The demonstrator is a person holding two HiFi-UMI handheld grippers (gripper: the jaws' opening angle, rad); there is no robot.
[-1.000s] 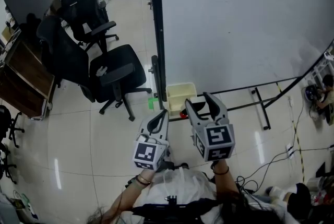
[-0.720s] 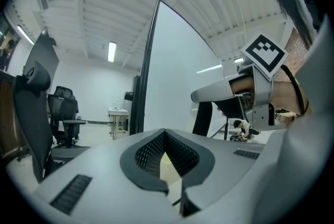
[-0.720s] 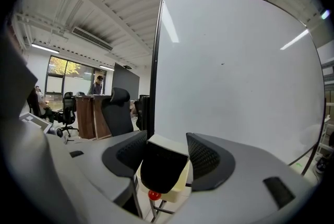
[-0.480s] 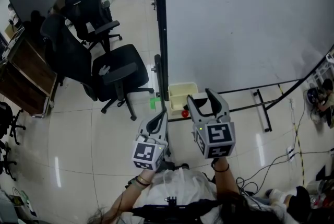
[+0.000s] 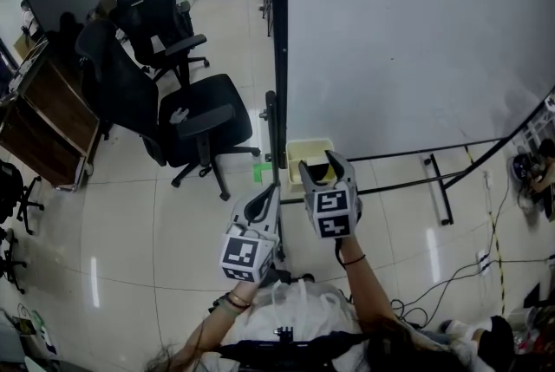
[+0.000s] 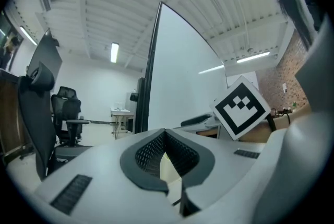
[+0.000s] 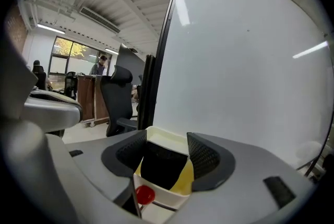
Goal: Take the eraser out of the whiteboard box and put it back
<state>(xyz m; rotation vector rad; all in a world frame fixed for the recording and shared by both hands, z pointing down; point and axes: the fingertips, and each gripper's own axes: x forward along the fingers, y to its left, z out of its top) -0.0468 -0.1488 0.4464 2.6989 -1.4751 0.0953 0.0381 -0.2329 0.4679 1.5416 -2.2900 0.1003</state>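
Black eraser in cream whiteboard box, untouched between opening jaws of my right gripper; left gripper fingers pressed together.

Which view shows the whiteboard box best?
Right gripper view: the whiteboard box sits between the right gripper's open jaws, with its interior visible. Head view: that gripper partly covers it. Left gripper view: not identifiable.
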